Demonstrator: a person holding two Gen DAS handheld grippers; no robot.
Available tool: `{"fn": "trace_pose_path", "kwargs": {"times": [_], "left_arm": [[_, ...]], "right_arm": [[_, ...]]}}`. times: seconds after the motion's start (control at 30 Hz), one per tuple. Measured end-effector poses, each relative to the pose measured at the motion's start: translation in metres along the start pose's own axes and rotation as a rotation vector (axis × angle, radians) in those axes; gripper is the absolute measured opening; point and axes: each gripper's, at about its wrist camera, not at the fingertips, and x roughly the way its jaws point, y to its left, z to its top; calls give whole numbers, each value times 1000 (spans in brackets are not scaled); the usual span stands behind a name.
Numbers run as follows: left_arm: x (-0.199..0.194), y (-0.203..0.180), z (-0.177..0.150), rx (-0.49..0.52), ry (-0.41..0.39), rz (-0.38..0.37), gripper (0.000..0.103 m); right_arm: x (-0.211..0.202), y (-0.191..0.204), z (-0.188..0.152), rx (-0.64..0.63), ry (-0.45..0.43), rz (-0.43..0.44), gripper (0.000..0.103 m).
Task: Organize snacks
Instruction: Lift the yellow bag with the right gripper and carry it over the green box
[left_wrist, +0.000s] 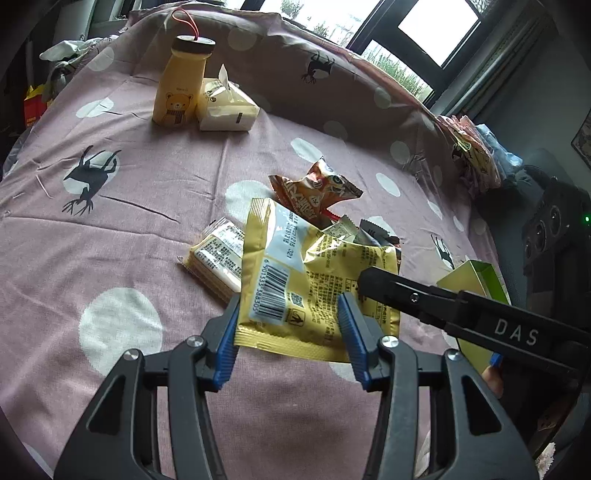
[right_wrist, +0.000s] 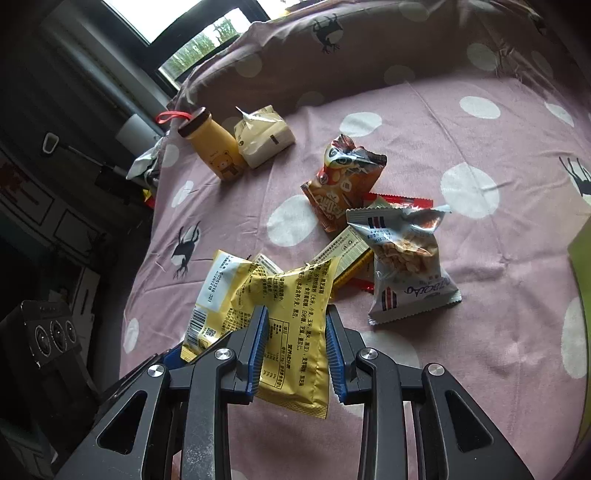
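Holding one yellow snack packet (left_wrist: 314, 280) clear of the dotted bedspread (left_wrist: 110, 229), left gripper (left_wrist: 291, 332) and right gripper (right_wrist: 295, 343) each clamping an end. Probably mid-transfer; next, carrying toward the green box (left_wrist: 476, 280) nearby. Both angling steeply downward, sitting side by side.

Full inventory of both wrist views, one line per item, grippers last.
yellow snack packet: 1, yellow, held between both grippers above the bedspread
bear bottle: 1, yellow with dark lid, upright at far side
cream packet: 1, cream, beside the bottle
orange snack bag: 1, orange-brown, mid-bed
peanut bag: 1, silver-blue, right of the pile
flat cream packet: 1, lying left of the held packet
green box: 1, green-yellow, right edge
bedspread: 1, pink, white dots, deer print
left hand-held gripper: 1, black, blue pads, shut on packet
right hand-held gripper: 1, same, shut on packet
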Motion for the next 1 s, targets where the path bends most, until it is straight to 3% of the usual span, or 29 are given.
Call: {"fn": "trace_pose_path", "kwargs": {"times": [1.0], "left_arm": [[-20, -14, -3, 22, -57, -55, 51]], "right_arm": [[-37, 18, -6, -76, -74, -58, 33]]}}
